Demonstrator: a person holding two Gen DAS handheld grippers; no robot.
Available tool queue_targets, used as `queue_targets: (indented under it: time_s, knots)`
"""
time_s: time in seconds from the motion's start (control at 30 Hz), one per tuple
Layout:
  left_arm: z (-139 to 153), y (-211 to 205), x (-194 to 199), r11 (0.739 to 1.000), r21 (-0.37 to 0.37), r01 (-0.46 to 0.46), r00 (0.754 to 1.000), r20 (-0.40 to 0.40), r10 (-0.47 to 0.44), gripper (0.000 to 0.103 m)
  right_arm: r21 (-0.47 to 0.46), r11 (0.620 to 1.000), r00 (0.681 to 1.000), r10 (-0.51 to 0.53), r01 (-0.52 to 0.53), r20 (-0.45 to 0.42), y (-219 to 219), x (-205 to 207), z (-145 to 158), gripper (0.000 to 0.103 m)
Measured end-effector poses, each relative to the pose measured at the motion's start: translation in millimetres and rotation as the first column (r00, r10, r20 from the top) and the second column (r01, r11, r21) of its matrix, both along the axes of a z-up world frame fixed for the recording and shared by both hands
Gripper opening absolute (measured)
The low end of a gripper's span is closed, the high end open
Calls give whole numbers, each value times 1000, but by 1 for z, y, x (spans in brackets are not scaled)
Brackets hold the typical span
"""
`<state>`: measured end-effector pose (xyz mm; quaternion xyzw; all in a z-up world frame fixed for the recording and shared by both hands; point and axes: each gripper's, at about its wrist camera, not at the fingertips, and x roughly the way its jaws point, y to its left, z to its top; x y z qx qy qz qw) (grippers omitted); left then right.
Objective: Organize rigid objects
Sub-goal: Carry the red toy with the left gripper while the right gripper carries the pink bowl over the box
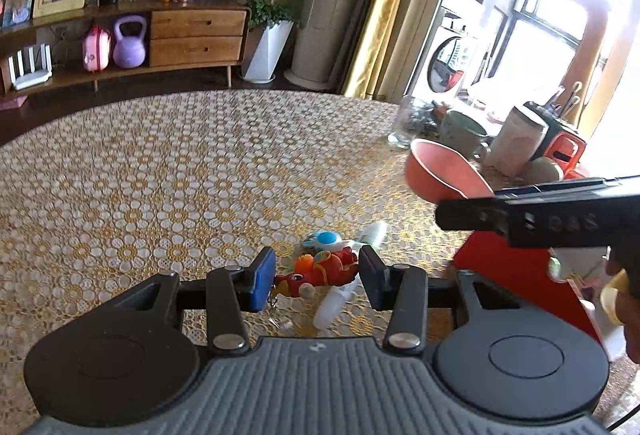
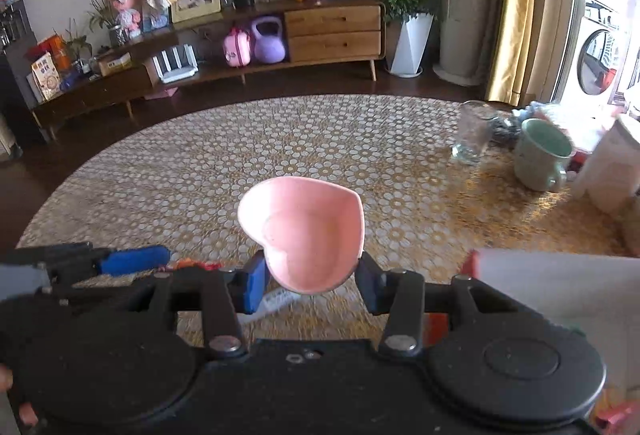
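Left view: left claw (image 1: 316, 281) spread around the red toy (image 1: 320, 271) on the bench (image 1: 160, 163); closing may skid it.

Right view: right claw (image 2: 312, 277) pinches the dish (image 2: 304, 231) at 12 o'clock by its tip; it may tilt free.

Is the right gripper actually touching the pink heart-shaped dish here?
Touching. The right wrist view shows the right gripper with both finger pads pressed against the pointed end of the pink heart-shaped dish, holding it above the table.

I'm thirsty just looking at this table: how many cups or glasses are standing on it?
2: a clear glass at the table's far right, and a pale green mug just right of it. Clutter beyond may hide more.
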<state>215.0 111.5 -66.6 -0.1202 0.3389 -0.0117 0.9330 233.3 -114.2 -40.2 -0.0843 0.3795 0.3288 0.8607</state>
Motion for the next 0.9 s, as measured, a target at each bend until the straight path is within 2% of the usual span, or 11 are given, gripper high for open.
queue_targets:
  time_s: [0.23, 0.47, 0.9]
  knots:
    - [36, -25, -19, 999, 6, 42, 999, 17, -42, 44, 23, 1000, 999, -20, 19, 36, -48, -22, 23, 45]
    - [69, -62, -33, 995, 32, 99, 994, 50, -100, 44, 36, 996, 995, -86, 84, 56, -100, -37, 31, 45]
    - [88, -154, -21, 964, 83, 251, 964, 65, -257, 44, 2, 970, 968, -245, 245, 56, -194, -26, 17, 45]
